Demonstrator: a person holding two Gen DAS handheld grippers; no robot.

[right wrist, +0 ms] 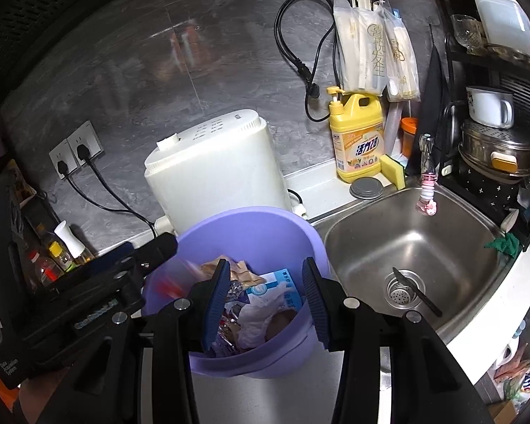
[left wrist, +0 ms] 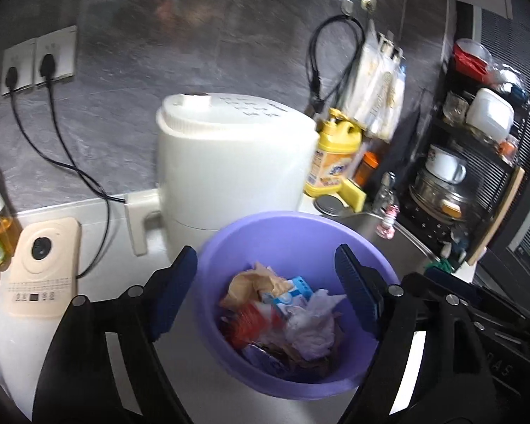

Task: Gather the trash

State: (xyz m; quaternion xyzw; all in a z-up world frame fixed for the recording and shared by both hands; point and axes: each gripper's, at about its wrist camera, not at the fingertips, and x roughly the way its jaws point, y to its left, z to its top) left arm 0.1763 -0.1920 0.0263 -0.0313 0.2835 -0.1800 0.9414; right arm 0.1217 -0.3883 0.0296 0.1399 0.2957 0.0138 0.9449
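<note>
Left wrist view showed you held both the left gripper (left wrist: 265, 293) and right gripper (right wrist: 261, 304) empty, jaws parted, above the round lilac plastic basin (left wrist: 378, 265), seemingly so the crumpled wrappers and tissue (left wrist: 282, 311) landed inside.

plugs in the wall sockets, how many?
2. One black plug sits in the left socket, another plug in the socket right beside it. Both cords run down toward the counter. A third, loose plug dangles unplugged from a hook.
</note>
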